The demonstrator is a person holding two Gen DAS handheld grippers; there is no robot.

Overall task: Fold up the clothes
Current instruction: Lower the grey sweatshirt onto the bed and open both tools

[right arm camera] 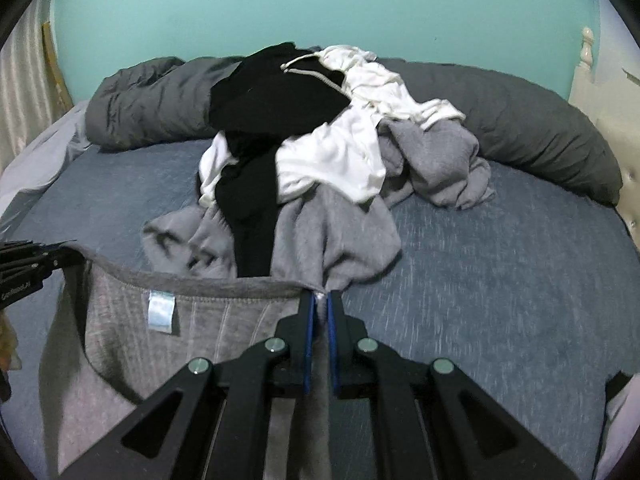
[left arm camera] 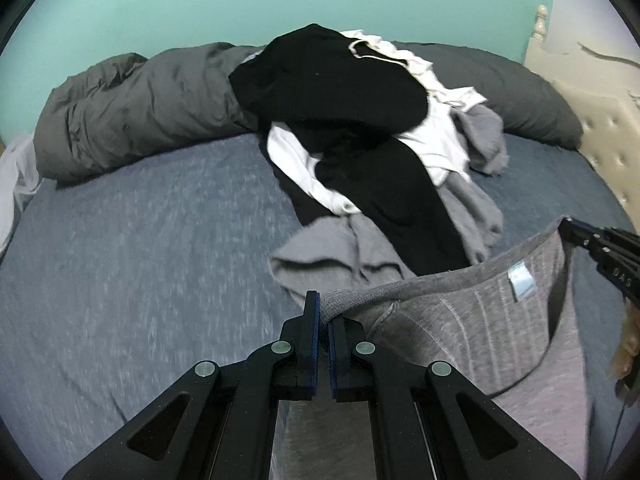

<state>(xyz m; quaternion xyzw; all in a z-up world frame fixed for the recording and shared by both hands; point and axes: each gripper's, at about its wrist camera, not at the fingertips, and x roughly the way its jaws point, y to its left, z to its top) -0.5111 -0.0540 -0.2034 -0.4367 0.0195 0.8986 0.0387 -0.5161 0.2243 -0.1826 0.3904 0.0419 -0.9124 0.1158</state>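
A grey garment (left arm camera: 480, 320) (right arm camera: 168, 344) with a pale blue label hangs stretched between both grippers above the bed. My left gripper (left arm camera: 323, 312) is shut on one end of its top edge. My right gripper (right arm camera: 320, 300) is shut on the other end. Each gripper shows at the side of the other's view: the right gripper (left arm camera: 600, 248) at the right edge, the left gripper (right arm camera: 32, 260) at the left edge. Beyond the garment lies a pile of clothes (left arm camera: 360, 128) (right arm camera: 312, 152) in black, white and grey.
A blue sheet (left arm camera: 140, 248) (right arm camera: 500, 280) covers the mattress. A rumpled dark grey duvet (left arm camera: 132, 108) (right arm camera: 160, 100) and a dark pillow (right arm camera: 540, 128) line the teal wall. A cream tufted headboard (left arm camera: 600, 112) stands at the right.
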